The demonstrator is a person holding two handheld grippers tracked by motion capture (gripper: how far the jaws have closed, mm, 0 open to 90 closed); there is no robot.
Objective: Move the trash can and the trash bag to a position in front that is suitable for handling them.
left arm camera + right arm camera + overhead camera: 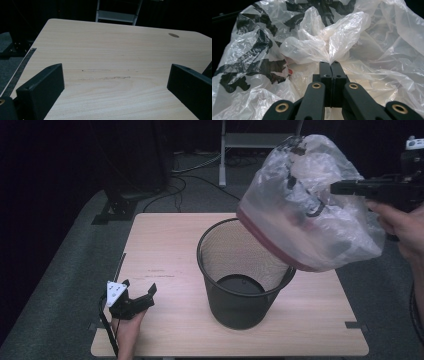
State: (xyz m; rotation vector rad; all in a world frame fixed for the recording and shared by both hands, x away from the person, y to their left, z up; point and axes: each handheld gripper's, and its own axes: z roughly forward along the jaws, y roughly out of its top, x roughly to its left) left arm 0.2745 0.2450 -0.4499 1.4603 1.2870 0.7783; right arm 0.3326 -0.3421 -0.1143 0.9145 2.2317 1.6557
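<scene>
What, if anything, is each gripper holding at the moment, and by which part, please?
The right gripper is shut on a bunched fold of the clear plastic bag, held above the mesh wastebasket. The left gripper is open and holds nothing.

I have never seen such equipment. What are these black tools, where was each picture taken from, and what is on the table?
A person holds a black two-jaw gripper in each hand. The high view looks down from above at the light wooden table. On it stands a black wire-mesh wastebasket. The left gripper rests near the table's front left, jaws wide open; its own camera looks across bare wood. The right gripper is raised, with jaws shut on a pinched fold of the clear crumpled plastic bag with a red rim, which hangs tilted over the basket. The right gripper view shows that pinch up close.
</scene>
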